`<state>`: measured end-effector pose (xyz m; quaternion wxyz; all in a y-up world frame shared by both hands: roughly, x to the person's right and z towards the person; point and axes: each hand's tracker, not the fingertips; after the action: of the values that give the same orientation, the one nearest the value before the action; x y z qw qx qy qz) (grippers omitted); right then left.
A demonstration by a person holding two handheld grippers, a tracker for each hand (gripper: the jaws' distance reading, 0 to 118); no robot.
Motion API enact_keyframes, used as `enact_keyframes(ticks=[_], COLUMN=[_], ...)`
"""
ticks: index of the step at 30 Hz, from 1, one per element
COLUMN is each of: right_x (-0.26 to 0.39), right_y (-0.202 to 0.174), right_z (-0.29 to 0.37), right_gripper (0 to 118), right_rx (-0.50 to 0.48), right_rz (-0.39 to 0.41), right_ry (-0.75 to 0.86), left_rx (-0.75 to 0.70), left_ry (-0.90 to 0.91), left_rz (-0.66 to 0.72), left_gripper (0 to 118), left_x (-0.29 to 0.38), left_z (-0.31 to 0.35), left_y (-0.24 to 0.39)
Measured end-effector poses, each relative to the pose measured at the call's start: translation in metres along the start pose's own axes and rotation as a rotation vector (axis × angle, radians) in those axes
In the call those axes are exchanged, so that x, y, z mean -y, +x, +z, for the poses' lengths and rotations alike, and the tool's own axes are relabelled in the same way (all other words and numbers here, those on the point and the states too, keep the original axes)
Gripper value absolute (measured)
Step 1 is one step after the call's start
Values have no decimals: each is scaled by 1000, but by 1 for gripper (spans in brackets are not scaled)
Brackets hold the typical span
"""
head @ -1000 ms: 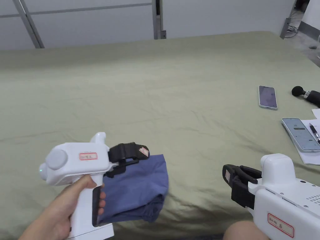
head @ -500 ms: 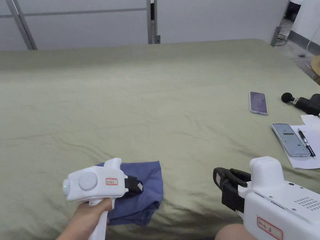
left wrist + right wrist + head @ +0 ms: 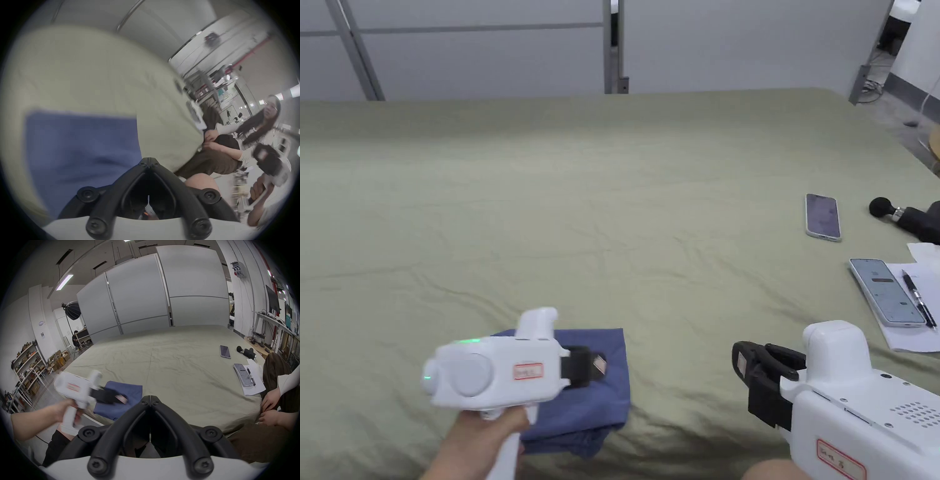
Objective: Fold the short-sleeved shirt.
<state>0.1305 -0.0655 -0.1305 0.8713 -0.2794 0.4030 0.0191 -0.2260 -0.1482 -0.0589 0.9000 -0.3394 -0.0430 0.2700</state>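
Lying folded into a blue block at about 7 o'clock on the green sheet (image 3: 650, 206), near its front edge: the shirt (image 3: 600, 400). Hovering over the shirt's left half, tips pointing toward 3 o'clock: the left gripper (image 3: 599, 364), jaws pressed together with nothing pinched between them, as seen in the left gripper view, where the shirt (image 3: 78, 142) is spreading out at 9 o'clock from the meeting tips (image 3: 149, 160). Waiting well apart from the cloth at 5 o'clock, over bare sheet: the right gripper (image 3: 742, 365), jaws likewise closed on nothing, tips (image 3: 150, 397) touching in its own view.

Compared with a second ago: sitting lower and closer to the cloth now, the left gripper; resting flatter, the shirt's top layer. Keeping much the same place, the right gripper.

Counting: one shirt, two grippers, two phones (image 3: 822, 216) (image 3: 886, 292), one pen (image 3: 919, 299), one sheaf of paper (image 3: 915, 334), one black massage gun (image 3: 909, 219), all of the latter lying at 3 o'clock. Sitting beside that edge in the left gripper view: another person (image 3: 253, 129).
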Motion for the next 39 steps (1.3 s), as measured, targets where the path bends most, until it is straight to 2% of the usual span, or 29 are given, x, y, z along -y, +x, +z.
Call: enact_keyframes(ticks=[3, 4, 5, 7, 9, 11, 13, 14, 17, 18, 19, 21, 26, 31, 32, 35, 36, 37, 38, 39], right_x=[-1, 0, 0, -1, -11, -22, -32, -32, -10, 1, 11, 31, 62, 67, 66, 62, 62, 62, 61, 61], right_y=[-2, -3, -4, -8, -17, -23, -24, -23, -25, -22, -20, -17, -8, -6, -8, -11, -11, -10, -11, -12], right_z=[-1, -2, -4, -14, -31, -47, -75, -98, -166, -191, -208, -233, -256, -259, -259, -257, -256, -256, -255, -253], right_gripper=[2, 2, 2, 2, 2, 2, 2, 2, 2, 2, 2, 2, 2, 2, 2, 2, 2, 2, 2, 2], right_rx=[17, 21, 20, 9, -1, -54, -287, -442, -561, -618, -636, -583, -498, -485, -485, -478, -476, -474, -469, -471], right_rz=[22, 27, 31, 41, 122, 103, -46, -115, -240, -321, -355, -359, -450, -447, -438, -414, -410, -411, -418, -421], right_ry=[16, 19, 18, 9, 0, 8, -81, -177, -279, -356, -393, -452, -525, -529, -531, -536, -537, -536, -540, -541], left_rx=[-205, -284, -323, -277, -355, -378, -348, -349, -336, -326, -312, -300, -257, -114, -80, 33, 81, 106, 98, 78], left_ry=[275, 349, 405, 384, 395, 382, 373, 373, 335, 324, 315, 316, 262, 171, 143, -6, -52, -90, -138, -194], left_rz=[-132, -167, -156, -132, -186, -216, -195, -182, -166, -158, -149, -116, -81, 81, 111, 233, 271, 300, 321, 318], left_gripper=[0, 0, 0, 0, 0, 0, 0, 0, 0, 0, 0, 0, 0, 0, 0, 0, 3, 23, 73, 110], left_x=[-11, -19, -17, -13, -13, -6, -2, 3, 13, 16, 19, 22, 24, 10, 11, 1, 0, -1, -3, -2], left_z=[104, 120, 143, 170, 180, 191, 188, 189, 187, 188, 189, 189, 188, 163, 152, 116, 101, 89, 74, 59], left_y=[0, -12, -17, -27, -25, -27, -30, -32, -38, -40, -42, -40, -56, -72, -95, -119, -126, -133, -141, -148])
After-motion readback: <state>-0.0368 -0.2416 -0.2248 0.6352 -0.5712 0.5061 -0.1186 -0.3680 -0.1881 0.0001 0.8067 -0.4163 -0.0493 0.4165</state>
